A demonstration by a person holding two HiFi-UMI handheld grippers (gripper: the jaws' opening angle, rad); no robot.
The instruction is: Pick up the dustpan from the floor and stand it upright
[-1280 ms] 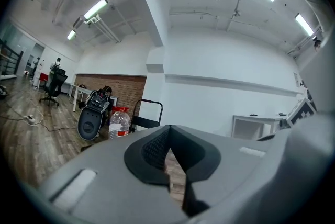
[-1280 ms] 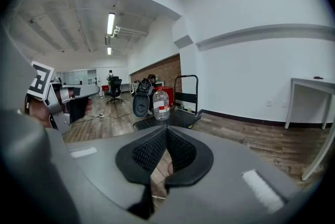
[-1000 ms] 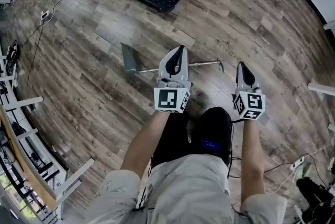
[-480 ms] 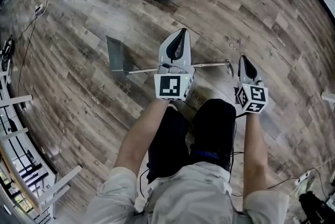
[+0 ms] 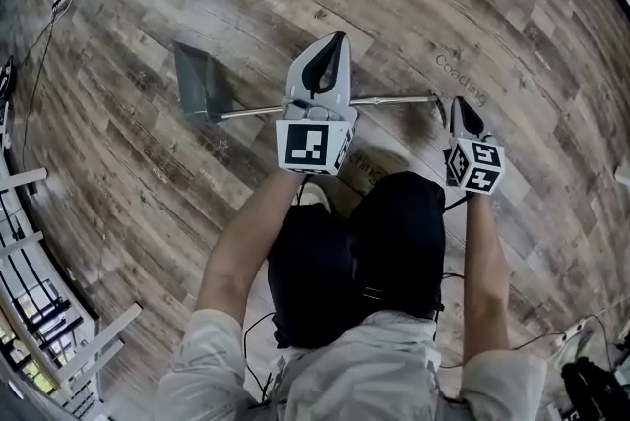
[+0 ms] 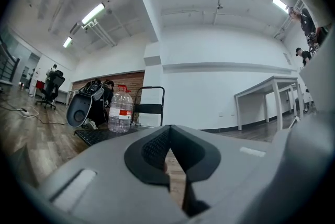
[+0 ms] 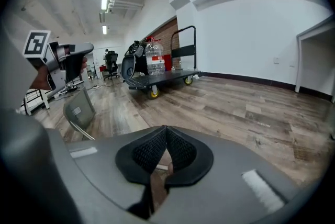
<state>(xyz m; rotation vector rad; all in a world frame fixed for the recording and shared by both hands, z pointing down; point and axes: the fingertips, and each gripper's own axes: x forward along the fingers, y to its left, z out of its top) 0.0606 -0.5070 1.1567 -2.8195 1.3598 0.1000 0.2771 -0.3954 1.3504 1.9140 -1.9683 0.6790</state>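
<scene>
Head view: my left tool and right tool, both pressed together, have dropped closer to the dustpan lying flat, upper left; grasp comes next

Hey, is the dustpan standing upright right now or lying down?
Lying down. In the head view the dustpan rests flat on the floor, its long handle running along the boards.
</scene>
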